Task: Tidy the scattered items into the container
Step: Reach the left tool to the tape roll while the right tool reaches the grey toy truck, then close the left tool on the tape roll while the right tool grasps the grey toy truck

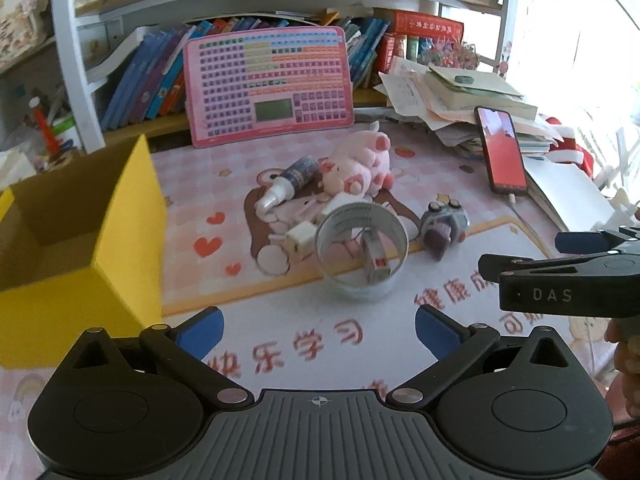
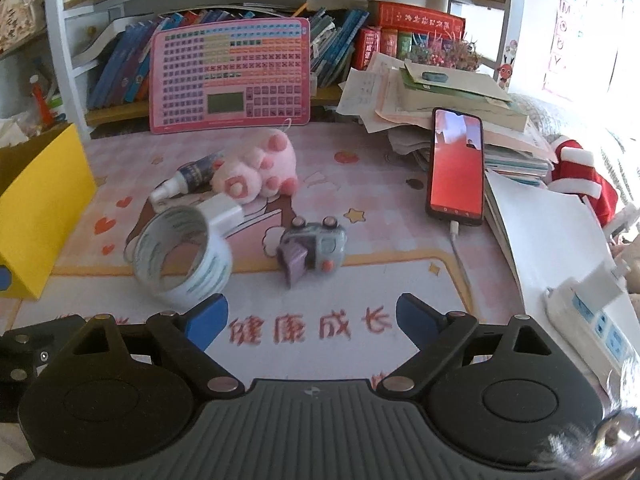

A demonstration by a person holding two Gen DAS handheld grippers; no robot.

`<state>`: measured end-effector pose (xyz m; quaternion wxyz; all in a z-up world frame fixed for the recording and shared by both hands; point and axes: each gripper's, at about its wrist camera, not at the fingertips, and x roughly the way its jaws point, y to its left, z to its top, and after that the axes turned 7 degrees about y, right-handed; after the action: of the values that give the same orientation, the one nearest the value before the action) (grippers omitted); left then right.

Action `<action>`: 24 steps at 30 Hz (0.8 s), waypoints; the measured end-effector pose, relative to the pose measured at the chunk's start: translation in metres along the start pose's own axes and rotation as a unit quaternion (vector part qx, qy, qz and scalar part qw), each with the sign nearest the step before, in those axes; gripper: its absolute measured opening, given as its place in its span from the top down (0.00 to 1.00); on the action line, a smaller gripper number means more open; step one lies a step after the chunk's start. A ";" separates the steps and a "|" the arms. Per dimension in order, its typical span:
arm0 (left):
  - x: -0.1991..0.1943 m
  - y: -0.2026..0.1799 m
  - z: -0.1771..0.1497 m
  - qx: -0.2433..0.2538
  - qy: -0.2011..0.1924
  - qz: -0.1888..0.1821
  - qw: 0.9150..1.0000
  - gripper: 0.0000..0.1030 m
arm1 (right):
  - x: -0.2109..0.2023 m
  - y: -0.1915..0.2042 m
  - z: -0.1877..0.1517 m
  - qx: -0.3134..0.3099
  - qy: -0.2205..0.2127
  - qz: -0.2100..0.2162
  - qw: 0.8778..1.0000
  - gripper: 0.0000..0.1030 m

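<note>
A child's study tabletop (image 1: pixel 132 216) fills both views, covered by a pink checked mat (image 2: pixel 360 168) printed with hearts, stars, a cartoon figure and red Chinese characters.

The left tool (image 1: pixel 318 330) hovers low over the near edge of the mat, its blue-padded fingers (image 1: pixel 202 330) spread wide with nothing between them. The right tool (image 2: pixel 312 320) does the same in its own view, fingers (image 2: pixel 416 322) wide apart and empty; it also shows at the right edge of the left view.

A yellow box (image 1: pixel 80 240) stands open at the left of the mat, its brown inside visible. The scattered items lie together mid-mat, apart from the box. A tape roll (image 1: pixel 360 254) stands on its edge nearest the tools. Just behind it lies a white charger (image 2: pixel 224 210), touching the roll. A small spray bottle (image 1: pixel 286 184) lies on its side beside a pink plush pig (image 1: pixel 360 164). To the right of the roll sits a grey toy camera (image 2: pixel 316 248) with a purple lens.

A pink learning pad (image 1: pixel 268 84) with rows of buttons leans against a white-framed shelf (image 1: pixel 72 60) full of leaning books (image 1: pixel 140 80). At the right, a phone (image 2: pixel 456 168) with a red screen leans against a messy stack of papers (image 2: pixel 440 96), a white cable plugged into its lower end. A red and white cloth (image 2: pixel 580 176) lies farther right, under bright window light.
</note>
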<state>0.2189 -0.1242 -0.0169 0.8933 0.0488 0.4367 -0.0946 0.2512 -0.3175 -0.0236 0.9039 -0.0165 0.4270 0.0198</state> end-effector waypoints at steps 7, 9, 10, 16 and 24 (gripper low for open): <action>0.033 -0.013 0.023 0.004 0.022 -0.015 1.000 0.01 | 0.040 -0.014 0.025 -0.010 0.018 0.018 1.000 0.11; 0.042 -0.017 0.027 0.010 0.025 -0.018 0.999 0.00 | 0.053 -0.016 0.032 -0.019 0.025 0.024 0.999 0.11; 0.048 -0.019 0.029 0.014 0.026 -0.018 0.999 0.00 | 0.059 -0.017 0.035 -0.023 0.028 0.025 0.999 0.12; 0.075 -0.027 0.040 0.016 0.044 -0.014 0.999 0.00 | 0.092 -0.019 0.049 -0.046 0.051 0.037 0.997 0.14; 0.099 -0.027 0.050 0.008 0.052 -0.006 0.999 0.00 | 0.120 -0.022 0.058 -0.064 0.071 0.051 0.994 0.16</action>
<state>0.3108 -0.1715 -0.0647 0.8684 0.0578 0.4820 -0.1010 0.3731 -0.3344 -0.0793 0.8662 -0.0539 0.4884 0.0914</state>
